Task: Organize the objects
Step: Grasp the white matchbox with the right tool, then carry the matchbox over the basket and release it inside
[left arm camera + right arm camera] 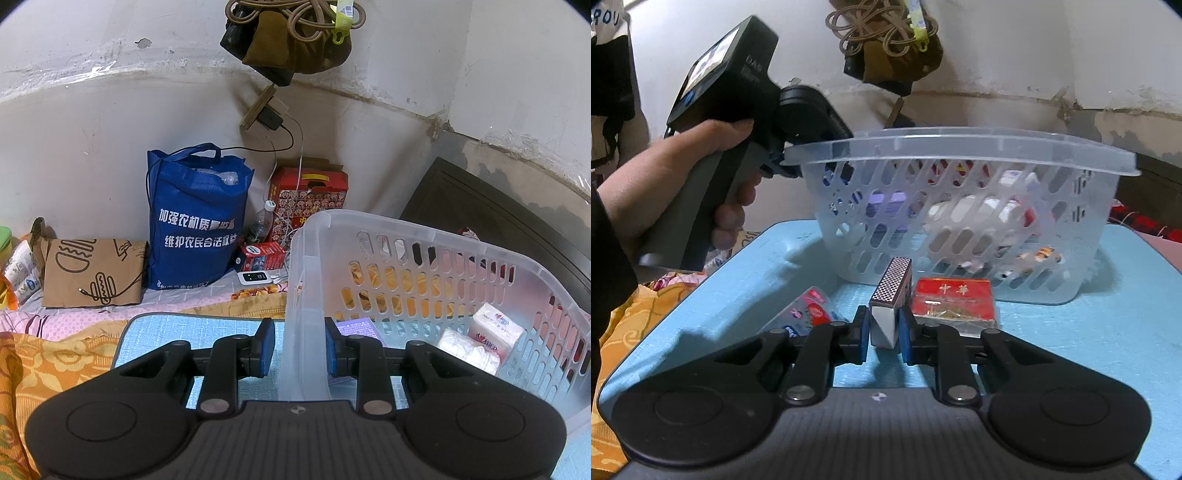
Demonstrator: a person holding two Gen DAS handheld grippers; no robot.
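Left gripper (300, 347) clamping basket (424, 236) rim, right gripper (882, 334) pinching matchbox (891, 295) on blue mat (1089, 332), red pack (955, 301) at its 3 o'clock, basket at 12.

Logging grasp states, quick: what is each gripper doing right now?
Left gripper: closed on the basket rim.
Right gripper: closed on the matchbox.
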